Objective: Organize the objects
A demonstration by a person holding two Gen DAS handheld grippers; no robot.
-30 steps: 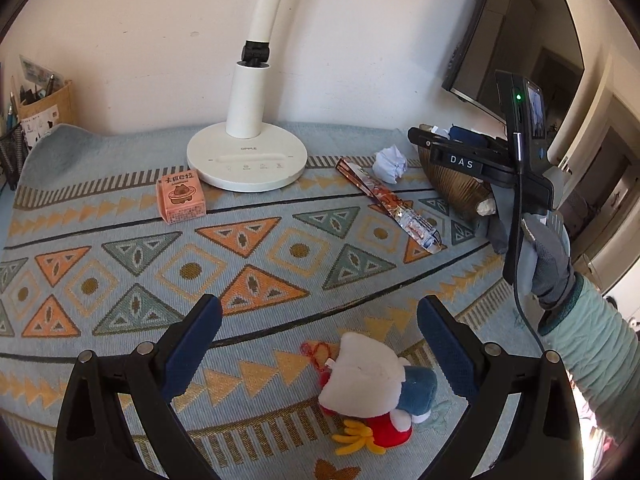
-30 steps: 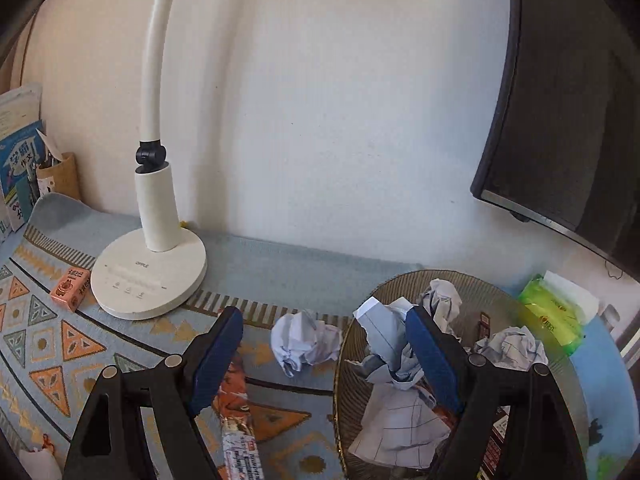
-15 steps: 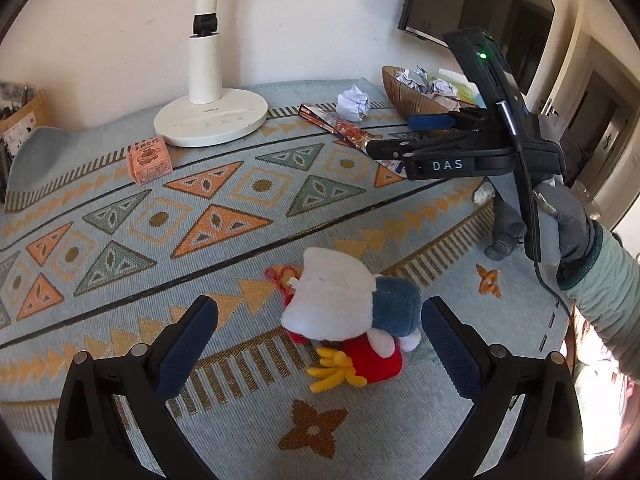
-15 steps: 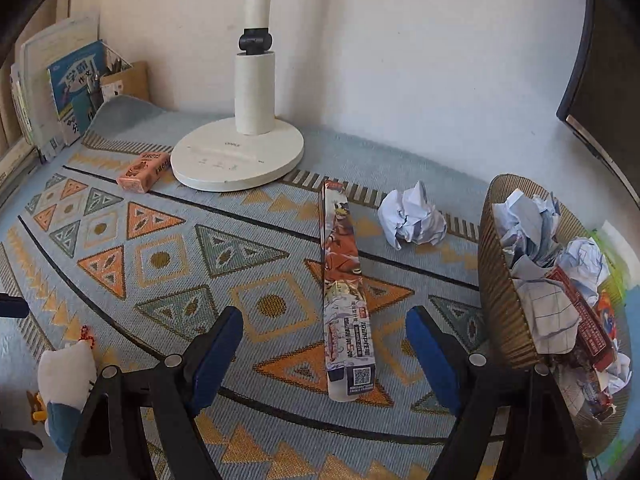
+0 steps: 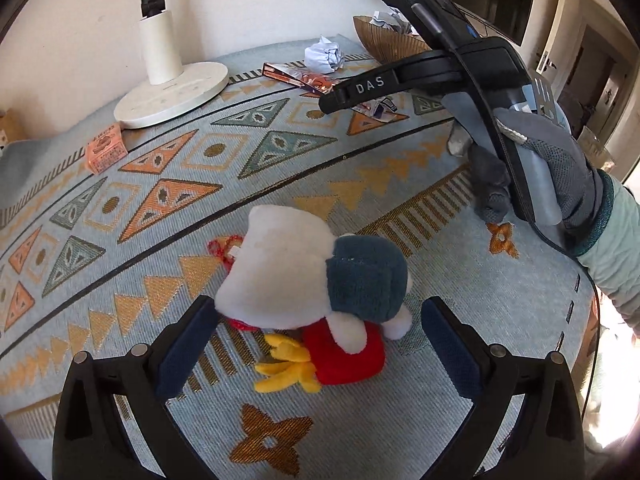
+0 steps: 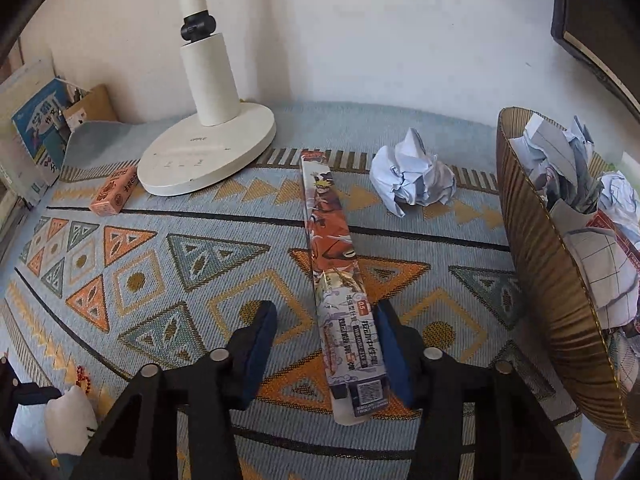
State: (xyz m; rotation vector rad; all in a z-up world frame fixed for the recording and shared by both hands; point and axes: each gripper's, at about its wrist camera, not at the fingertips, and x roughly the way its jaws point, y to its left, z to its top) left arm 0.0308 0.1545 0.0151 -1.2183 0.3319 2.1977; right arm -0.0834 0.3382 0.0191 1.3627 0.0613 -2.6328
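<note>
While the left hand-held gripper (image 5: 316, 344) hangs over the plush toy (image 5: 320, 292) with its jaws spread wide, the toy lies between the blue pads (image 5: 182, 350) near the front edge of the counter (image 5: 460, 280), and neither pad presses on it. The toy is white, with a dark blue patch, a red part and yellow feet.

Farther right, the right hand-held gripper (image 6: 326, 352) has just been closing its jaws around the near end of the long flat pack (image 6: 340, 284). Its right pad (image 6: 394, 354) lies against the pack's edge, but the left pad stands clear with bare cloth between, so the pack is not yet clamped. This pack lies on the patterned cloth, running from the gripper toward the back edge of the counter. A gloved hand (image 5: 536, 164) holds this gripper.

Just right of the pack's far end sits a paper ball (image 6: 412, 178). At the right edge stands a brown basket (image 6: 560, 300) full of crumpled paper. A white lamp (image 6: 208, 136) stands near the back edge, with a small orange box (image 6: 114, 196) just beside its base on the left.
</note>
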